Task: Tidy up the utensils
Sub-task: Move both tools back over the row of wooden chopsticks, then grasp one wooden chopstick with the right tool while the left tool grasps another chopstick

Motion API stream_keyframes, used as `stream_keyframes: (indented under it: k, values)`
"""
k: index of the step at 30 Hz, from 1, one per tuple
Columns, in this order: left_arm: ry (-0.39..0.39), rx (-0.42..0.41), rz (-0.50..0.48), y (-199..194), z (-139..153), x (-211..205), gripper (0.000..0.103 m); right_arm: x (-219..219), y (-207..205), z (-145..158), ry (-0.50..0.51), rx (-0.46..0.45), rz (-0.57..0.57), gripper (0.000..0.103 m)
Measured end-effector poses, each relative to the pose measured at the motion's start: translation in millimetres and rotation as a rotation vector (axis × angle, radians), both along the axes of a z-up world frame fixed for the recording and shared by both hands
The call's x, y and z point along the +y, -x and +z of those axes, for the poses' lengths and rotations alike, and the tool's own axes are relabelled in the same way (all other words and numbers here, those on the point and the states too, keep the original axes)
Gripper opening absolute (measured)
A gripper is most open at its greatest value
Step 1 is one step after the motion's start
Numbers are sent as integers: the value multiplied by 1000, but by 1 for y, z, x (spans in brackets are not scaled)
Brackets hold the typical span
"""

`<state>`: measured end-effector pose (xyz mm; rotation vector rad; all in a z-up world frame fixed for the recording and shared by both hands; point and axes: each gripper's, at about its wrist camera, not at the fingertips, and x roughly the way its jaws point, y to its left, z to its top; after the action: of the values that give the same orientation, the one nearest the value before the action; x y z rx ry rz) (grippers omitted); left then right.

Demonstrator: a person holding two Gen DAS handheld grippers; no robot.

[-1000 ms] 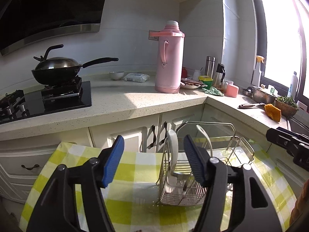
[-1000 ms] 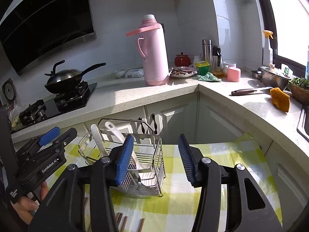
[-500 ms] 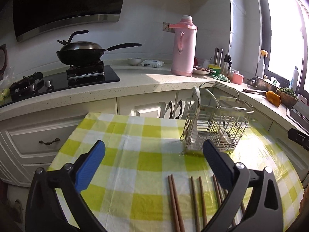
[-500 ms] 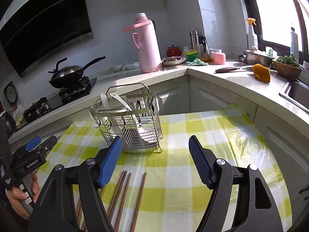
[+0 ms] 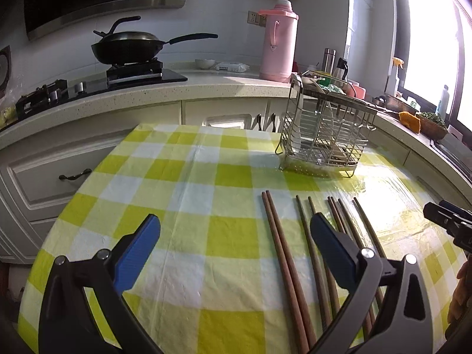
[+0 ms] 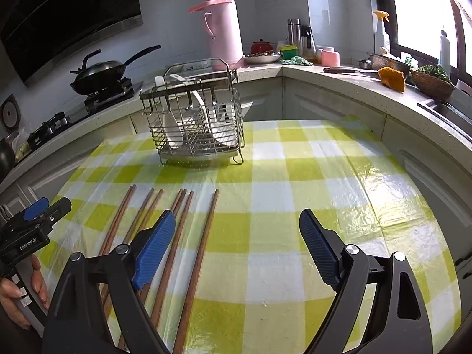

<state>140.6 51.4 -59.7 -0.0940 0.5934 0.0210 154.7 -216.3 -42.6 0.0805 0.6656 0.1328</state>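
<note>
While its jaws widen emptily, right hand-held gripper (image 6: 234,242) beside "GenRobot.AI"-marked, wide-open left hand-held gripper (image 6: 35,209).

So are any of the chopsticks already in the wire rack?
No, the chopsticks all lie flat on the checked tablecloth, in front of the wire rack.

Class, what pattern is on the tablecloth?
Yellow-green and white checks on the tablecloth, clearest in the right wrist view.

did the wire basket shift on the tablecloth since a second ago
Cannot tell. The wire basket looks farther off, but the checked tablecloth recedes with it, so the camera pulled back.
</note>
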Motion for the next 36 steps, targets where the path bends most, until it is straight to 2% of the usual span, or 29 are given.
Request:
stream_keyframes:
  k: [3,8,11,13,21,26,28,30,36]
  values:
    - [5,36,-3,-2,-8,1,98,5,-3,-13,8,32,0,82]
    - [-55,96,-3,-11,-17,-4,98,17,-12,-33,34,103,13,81]
    - [-64,115,-2,-14,-19,-5,98,25,-18,-41,60,132,16,76]
    - [-64,126,-6,-17,-20,-5,98,28,-23,-45,68,149,13,68]
    - [-57,149,-12,-29,-23,-2,98,44,-52,-58,126,208,22,50]
    - [-55,189,-16,-40,-30,-1,93,52,-63,-58,150,215,41,38]
    - [-59,201,-22,-44,-32,-3,90,55,-63,-58,151,211,60,22]
    - [-65,212,-31,-47,-34,-6,88,57,-63,-57,150,207,69,12]
    - [-75,268,-41,-62,-43,-14,77,52,-58,-58,137,205,79,9]
